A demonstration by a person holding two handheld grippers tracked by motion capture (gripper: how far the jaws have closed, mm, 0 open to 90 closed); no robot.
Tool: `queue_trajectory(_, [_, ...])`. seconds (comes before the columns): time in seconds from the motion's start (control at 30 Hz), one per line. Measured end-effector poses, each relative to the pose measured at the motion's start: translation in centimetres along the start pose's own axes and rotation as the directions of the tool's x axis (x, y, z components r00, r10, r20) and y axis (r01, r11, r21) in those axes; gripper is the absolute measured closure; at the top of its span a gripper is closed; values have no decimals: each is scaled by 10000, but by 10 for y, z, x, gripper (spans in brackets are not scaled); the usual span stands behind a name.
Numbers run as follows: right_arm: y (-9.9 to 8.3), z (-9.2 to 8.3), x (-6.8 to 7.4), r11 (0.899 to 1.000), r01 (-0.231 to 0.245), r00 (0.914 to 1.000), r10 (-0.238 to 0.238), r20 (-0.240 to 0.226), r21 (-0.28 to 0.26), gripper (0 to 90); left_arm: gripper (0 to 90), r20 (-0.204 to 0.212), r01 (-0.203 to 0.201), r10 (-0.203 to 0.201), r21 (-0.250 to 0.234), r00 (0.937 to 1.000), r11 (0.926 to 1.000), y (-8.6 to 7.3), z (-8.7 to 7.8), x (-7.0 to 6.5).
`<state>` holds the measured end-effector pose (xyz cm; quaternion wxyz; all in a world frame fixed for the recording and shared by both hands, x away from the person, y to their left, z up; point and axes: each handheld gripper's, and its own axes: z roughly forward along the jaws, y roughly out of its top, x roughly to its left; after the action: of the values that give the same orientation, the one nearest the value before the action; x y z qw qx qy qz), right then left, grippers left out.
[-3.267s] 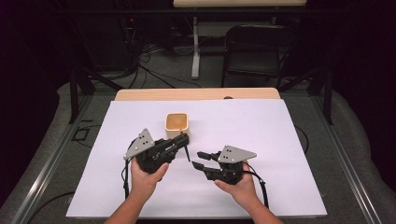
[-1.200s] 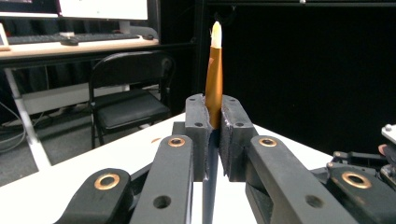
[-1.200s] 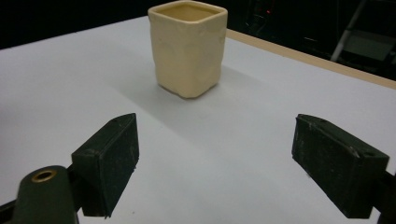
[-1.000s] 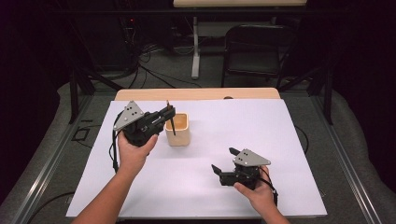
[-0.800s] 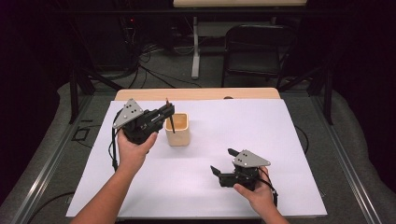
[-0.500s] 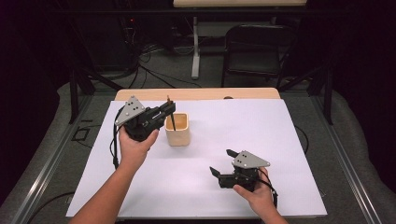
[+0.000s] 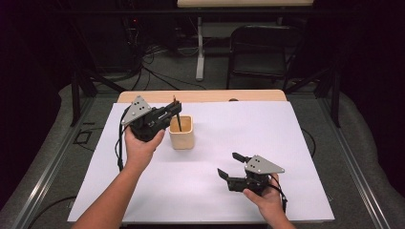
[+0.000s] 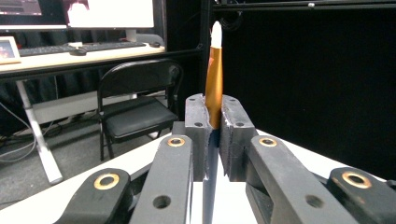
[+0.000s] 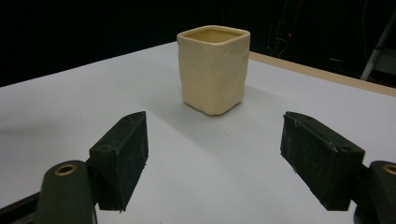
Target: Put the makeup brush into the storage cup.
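So the left tool (image 7: 175,109), left of centre in the high view, is clenched on one pencil (image 8: 214,77), held upright with its lower end dipping into the mouth of the one cream cup (image 7: 181,132) that sits just to its right. Long axis is near vertical, so I'd guess the next move is simply letting it drop straight in. Left hand (image 7: 141,145) is clearly the closer one; the right tool (image 7: 228,164) sits low on the white counter (image 7: 239,124) in the lower right, jaws spread wide and holding nothing, well apart from the cup. Count: one cup, one pencil, two tools.
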<state>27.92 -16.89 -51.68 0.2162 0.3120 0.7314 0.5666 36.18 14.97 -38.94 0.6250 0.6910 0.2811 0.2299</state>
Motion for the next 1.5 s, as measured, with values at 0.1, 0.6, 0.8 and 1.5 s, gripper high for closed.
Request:
queue_trajectory(0.1, [-1,-1,0,9999,83,10000,-83,-37,-121,228,836,-46,65,-66,-65,10000,10000,0,2,2])
queue_trajectory(0.6, [-4,1,4,9994,337,9985,-337,-424,-18,227,836,-184,36,-38,-111,9998,9999,-1,11,12])
queue_trajectory(0.8, [-4,2,4,9996,270,9986,-269,-466,26,227,836,-203,-182,180,-65,9996,9998,-4,16,13])
queue_trajectory(1.5, [-5,2,4,9997,239,9989,-235,-396,85,221,836,-686,-116,141,369,9975,9993,-32,34,30])
